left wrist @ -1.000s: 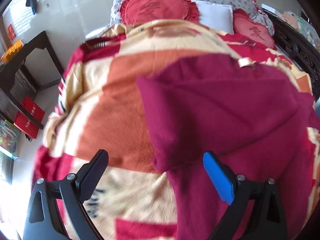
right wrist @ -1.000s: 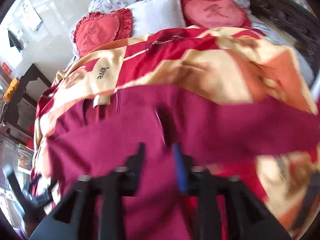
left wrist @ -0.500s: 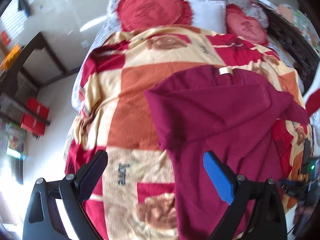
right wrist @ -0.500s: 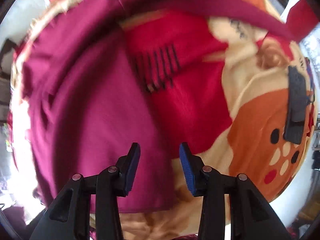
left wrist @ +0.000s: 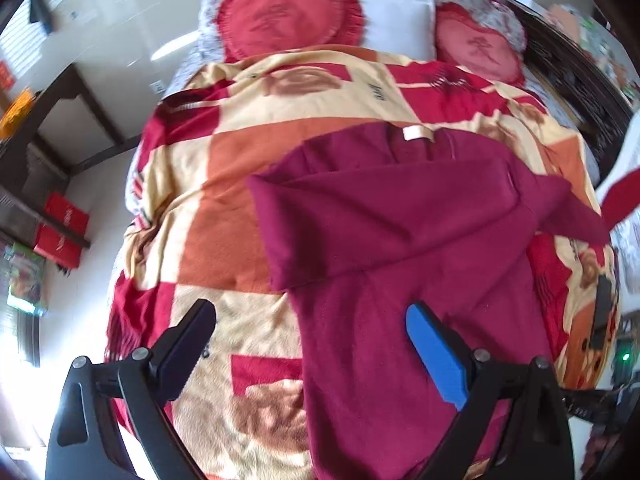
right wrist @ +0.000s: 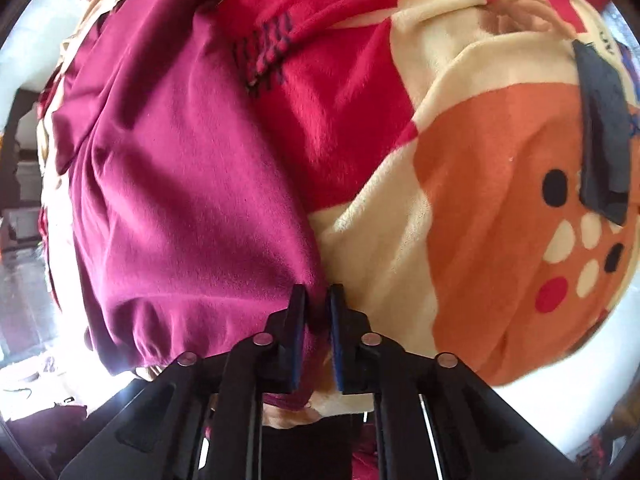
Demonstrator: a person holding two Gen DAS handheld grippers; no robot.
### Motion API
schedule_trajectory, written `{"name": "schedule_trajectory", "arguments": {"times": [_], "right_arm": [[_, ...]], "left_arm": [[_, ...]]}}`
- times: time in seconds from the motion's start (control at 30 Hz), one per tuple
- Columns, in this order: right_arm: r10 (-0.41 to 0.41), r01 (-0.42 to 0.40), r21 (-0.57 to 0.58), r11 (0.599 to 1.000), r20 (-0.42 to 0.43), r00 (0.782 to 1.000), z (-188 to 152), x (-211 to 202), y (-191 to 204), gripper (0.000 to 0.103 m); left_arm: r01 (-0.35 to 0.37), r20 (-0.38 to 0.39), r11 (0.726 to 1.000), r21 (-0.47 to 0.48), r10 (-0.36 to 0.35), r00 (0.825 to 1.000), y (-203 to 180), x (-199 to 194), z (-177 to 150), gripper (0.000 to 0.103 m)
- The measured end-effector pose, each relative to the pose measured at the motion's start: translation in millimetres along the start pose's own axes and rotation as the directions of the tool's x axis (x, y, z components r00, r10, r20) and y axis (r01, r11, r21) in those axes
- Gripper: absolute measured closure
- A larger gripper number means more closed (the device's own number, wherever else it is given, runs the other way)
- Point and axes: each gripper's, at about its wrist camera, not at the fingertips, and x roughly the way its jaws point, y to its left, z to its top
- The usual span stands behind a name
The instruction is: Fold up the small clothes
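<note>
A maroon long-sleeved shirt (left wrist: 400, 248) lies on the patterned blanket (left wrist: 224, 184), neck label at the far end, its left sleeve folded across the chest. My left gripper (left wrist: 312, 332) is open and empty, held above the shirt's lower left edge. In the right wrist view my right gripper (right wrist: 316, 312) is shut on the shirt's (right wrist: 180, 184) lower right hem corner, with the fabric pinched between the pads.
The bed carries two red heart cushions (left wrist: 284, 24) and a white pillow (left wrist: 400, 20) at the far end. A dark table (left wrist: 48, 120) and red boxes (left wrist: 60, 228) stand on the left. A black strap-like object (right wrist: 600, 132) lies on the blanket at the right.
My left gripper has pulled back and up, so more of the bed shows. My right gripper has dropped to the hem corner and closed on it.
</note>
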Motion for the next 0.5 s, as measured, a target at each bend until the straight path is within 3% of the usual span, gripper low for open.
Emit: {"name": "schedule_trajectory", "arguments": {"times": [0.07, 0.17, 0.3, 0.5], "right_arm": [[-0.013, 0.012, 0.028, 1.0, 0.03, 0.999, -8, -11, 6, 0.103], [-0.019, 0.009, 0.073, 0.997, 0.126, 0.992, -12, -39, 23, 0.088], [0.019, -0.045, 0.115, 0.992, 0.218, 0.976, -6, -62, 54, 0.088], [0.079, -0.074, -0.027, 0.997, 0.239, 0.968, 27, -57, 128, 0.088]], "left_arm": [[0.014, 0.002, 1.0, 0.006, -0.014, 1.0, 4, 5, 0, 0.004], [0.045, -0.007, 0.999, 0.008, -0.045, 0.999, 12, 10, 1, 0.004], [0.029, 0.002, 0.998, 0.049, -0.029, 1.0, 17, 6, 3, 0.004], [0.019, -0.003, 0.999, 0.028, -0.019, 1.0, 16, 3, 13, 0.004]]}}
